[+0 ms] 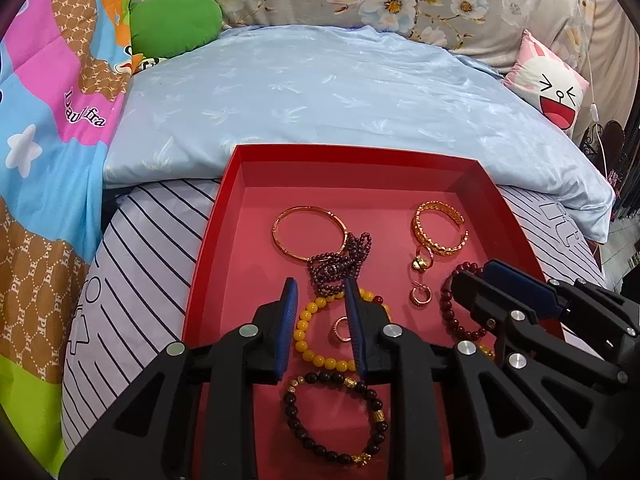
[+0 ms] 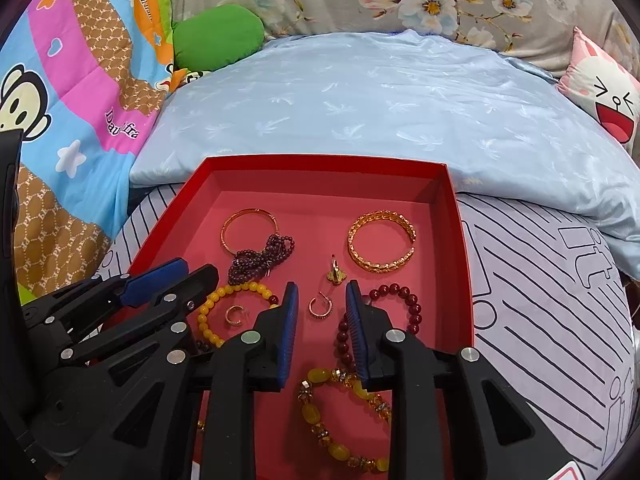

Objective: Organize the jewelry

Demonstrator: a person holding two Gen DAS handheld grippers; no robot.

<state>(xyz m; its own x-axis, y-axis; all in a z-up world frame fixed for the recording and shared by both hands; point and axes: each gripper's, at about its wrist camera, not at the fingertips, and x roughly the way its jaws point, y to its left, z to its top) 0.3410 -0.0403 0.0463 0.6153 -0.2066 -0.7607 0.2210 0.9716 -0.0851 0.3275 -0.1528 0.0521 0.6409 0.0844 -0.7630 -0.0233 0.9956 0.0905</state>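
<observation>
A red tray (image 1: 208,248) on the bed holds several pieces of jewelry. My left gripper (image 1: 321,286) hovers open over a yellow bead bracelet (image 1: 308,332) and a small ring (image 1: 342,326), with nothing pressed between its pads. A dark bead bracelet (image 1: 336,416) lies nearer to me. My right gripper (image 2: 322,288) is open too, and a hoop earring (image 2: 319,306) lies on the tray floor between its fingers, untouched. A dark red bead bracelet (image 2: 404,300) runs under its right finger. An amber bracelet (image 2: 344,420) lies below. The two grippers stand side by side.
Farther back in the tray lie a thin gold bangle (image 1: 308,232), a purple bead string (image 1: 340,264), a wide gold cuff (image 1: 440,228) and a gold ring (image 2: 333,274). A light blue quilt (image 1: 320,92) borders the tray's far edge. Striped bedding (image 2: 540,300) surrounds the tray.
</observation>
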